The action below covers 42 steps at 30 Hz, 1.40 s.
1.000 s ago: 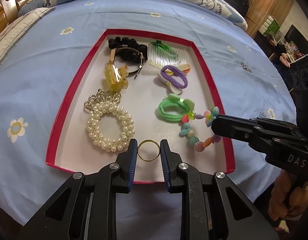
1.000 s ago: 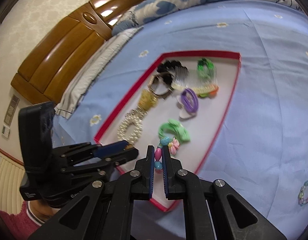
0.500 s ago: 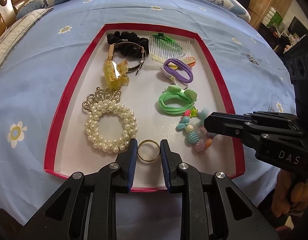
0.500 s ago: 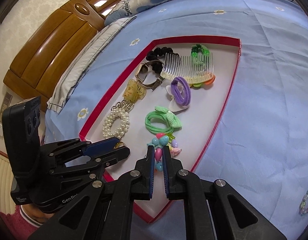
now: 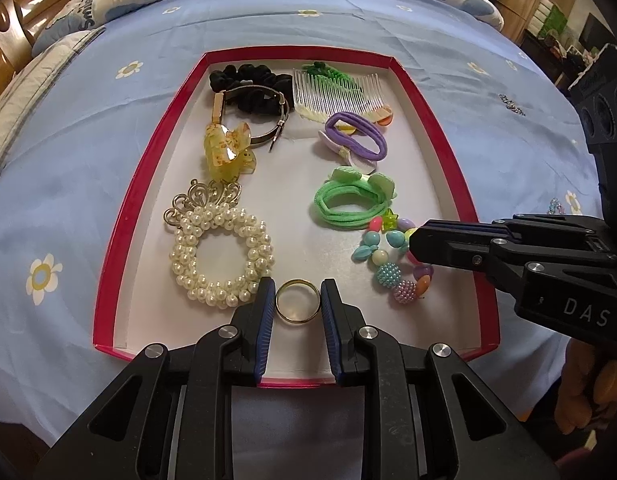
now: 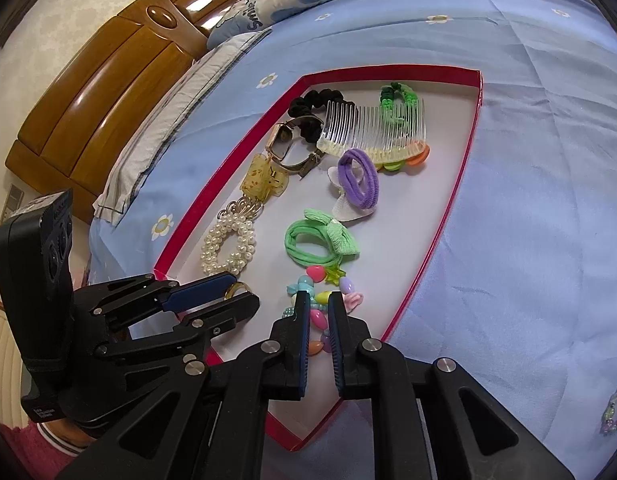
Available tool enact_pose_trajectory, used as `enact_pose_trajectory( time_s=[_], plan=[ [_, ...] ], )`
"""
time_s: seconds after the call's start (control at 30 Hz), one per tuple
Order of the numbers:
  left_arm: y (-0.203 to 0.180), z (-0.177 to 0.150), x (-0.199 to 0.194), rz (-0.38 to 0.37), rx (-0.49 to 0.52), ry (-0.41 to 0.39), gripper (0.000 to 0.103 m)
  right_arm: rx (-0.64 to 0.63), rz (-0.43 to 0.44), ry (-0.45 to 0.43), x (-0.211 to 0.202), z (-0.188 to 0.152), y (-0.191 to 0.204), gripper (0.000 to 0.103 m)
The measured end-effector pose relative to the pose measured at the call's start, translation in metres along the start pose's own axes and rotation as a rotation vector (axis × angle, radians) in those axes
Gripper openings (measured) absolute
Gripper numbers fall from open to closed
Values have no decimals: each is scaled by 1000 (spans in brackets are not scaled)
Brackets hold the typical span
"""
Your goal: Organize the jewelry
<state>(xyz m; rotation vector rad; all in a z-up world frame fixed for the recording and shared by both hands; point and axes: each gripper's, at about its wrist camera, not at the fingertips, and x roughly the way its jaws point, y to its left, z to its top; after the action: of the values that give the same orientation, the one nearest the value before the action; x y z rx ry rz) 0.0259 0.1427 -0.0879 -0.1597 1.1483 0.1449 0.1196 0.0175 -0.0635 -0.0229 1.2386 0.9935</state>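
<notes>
A red-rimmed tray point(image 5: 146, 184) lies on the blue bedspread and holds several pieces. My left gripper point(image 5: 298, 300) is shut on a gold ring point(image 5: 298, 301), low over the tray's near end beside a pearl bracelet point(image 5: 220, 258). My right gripper point(image 6: 319, 310) has its jaws slightly apart around a colourful bead bracelet point(image 6: 322, 286) that rests on the tray floor; the bracelet also shows in the left wrist view point(image 5: 388, 256), below a green hair tie point(image 5: 350, 200). The right gripper shows in the left wrist view point(image 5: 418, 240).
The tray point(image 6: 448, 216) also holds a black scrunchie point(image 5: 252, 80), a watch point(image 5: 244, 112), a yellow claw clip point(image 5: 228, 152), a clear comb point(image 5: 336, 92) and a purple hair tie point(image 5: 356, 136). Another bead bracelet point(image 6: 614, 412) lies on the bedspread at right. A wooden headboard point(image 6: 100, 80) stands behind.
My right gripper lowered the bead bracelet onto the tray beside the green hair tie and its jaws parted a little. My left gripper kept hold of the ring.
</notes>
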Motion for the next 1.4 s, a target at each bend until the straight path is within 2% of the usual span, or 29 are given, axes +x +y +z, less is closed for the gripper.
enact_pose_trajectory(
  time_s=[0.27, 0.37, 0.57, 0.67, 0.77, 0.83, 0.93, 1.0, 1.13, 1.2, 1.33, 1.4],
  plan=[
    [-2, 1, 0, 5, -6, 5, 22, 15, 11, -13, -6, -1, -2, 12],
    [-2, 0, 0, -4, -14, 6, 26, 22, 15, -21, -10, -1, -2, 14],
    [-2, -1, -2, -4, -16, 8, 27, 36, 17, -46, -21, -2, -4, 28],
    [1, -3, -6, -13, -33, 0, 28, 40, 17, -60, -28, -4, -4, 32],
    [5, -4, -18, -16, -53, -30, 39, 45, 14, -83, -36, -6, -4, 38],
    [9, -5, -27, -23, -79, -56, 51, 48, 12, -104, -43, -7, -4, 41],
    [21, -7, -41, -42, -146, -97, 63, 55, 15, -146, -53, -9, -4, 57],
    [31, -11, -50, -64, -199, -124, 65, 64, 20, -171, -60, -12, -5, 72],
    [48, -20, -64, -108, -293, -170, 76, 85, 35, -231, -72, -20, -5, 80],
    [53, -27, -70, -114, -331, -190, 81, 99, 46, -255, -75, -25, -4, 88],
    [61, -40, -79, -136, -390, -222, 86, 98, 76, -337, -84, -41, 2, 92],
    [62, -48, -82, -142, -411, -230, 87, 76, 71, -338, -84, -46, 7, 92]
  ],
)
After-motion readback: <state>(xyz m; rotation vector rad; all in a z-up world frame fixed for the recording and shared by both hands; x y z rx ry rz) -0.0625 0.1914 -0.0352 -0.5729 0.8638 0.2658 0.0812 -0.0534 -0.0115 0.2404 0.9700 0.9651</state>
